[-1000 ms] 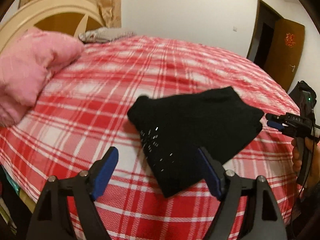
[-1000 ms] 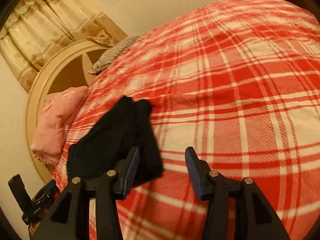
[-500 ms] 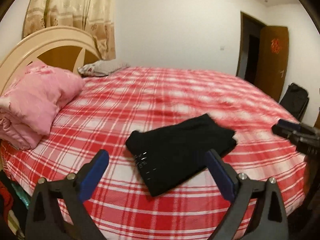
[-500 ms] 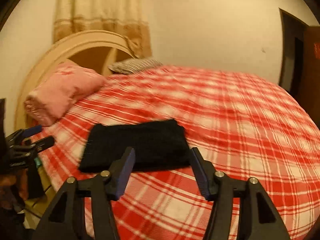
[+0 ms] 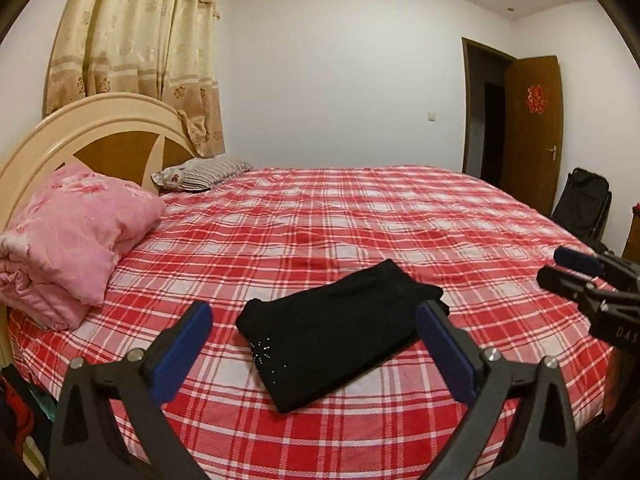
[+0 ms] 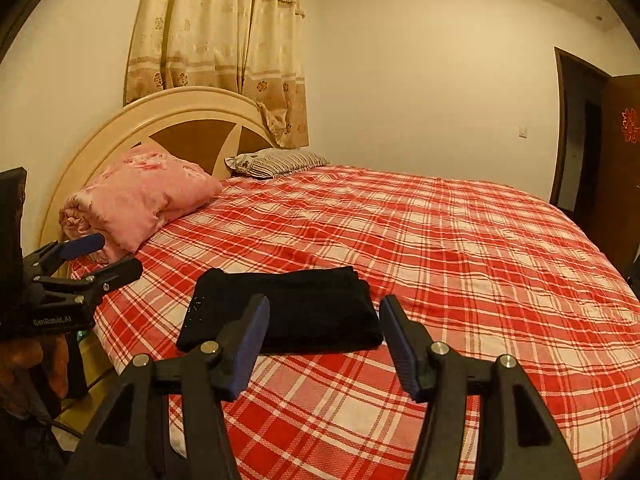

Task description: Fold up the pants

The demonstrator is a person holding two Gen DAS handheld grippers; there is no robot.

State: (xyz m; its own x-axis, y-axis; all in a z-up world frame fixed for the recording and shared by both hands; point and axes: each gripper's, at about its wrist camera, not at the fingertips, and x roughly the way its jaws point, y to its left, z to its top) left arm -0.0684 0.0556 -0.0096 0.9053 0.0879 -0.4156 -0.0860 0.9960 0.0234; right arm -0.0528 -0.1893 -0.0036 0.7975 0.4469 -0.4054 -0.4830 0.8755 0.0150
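Note:
The black pants lie folded into a compact rectangle on the red plaid bed, near its front edge; they also show in the right wrist view. My left gripper is open and empty, held back above the bed edge, apart from the pants. My right gripper is open and empty, likewise held back from the pants. Each gripper shows in the other's view, the right one at the right edge, the left one at the left edge.
A folded pink quilt and a striped pillow lie by the curved headboard. A brown door stands open at the far right, with a black bag beside it.
Both grippers have pulled back and up from the folded pants, and both views have levelled out to show the whole room. The pants stay put on the bed.

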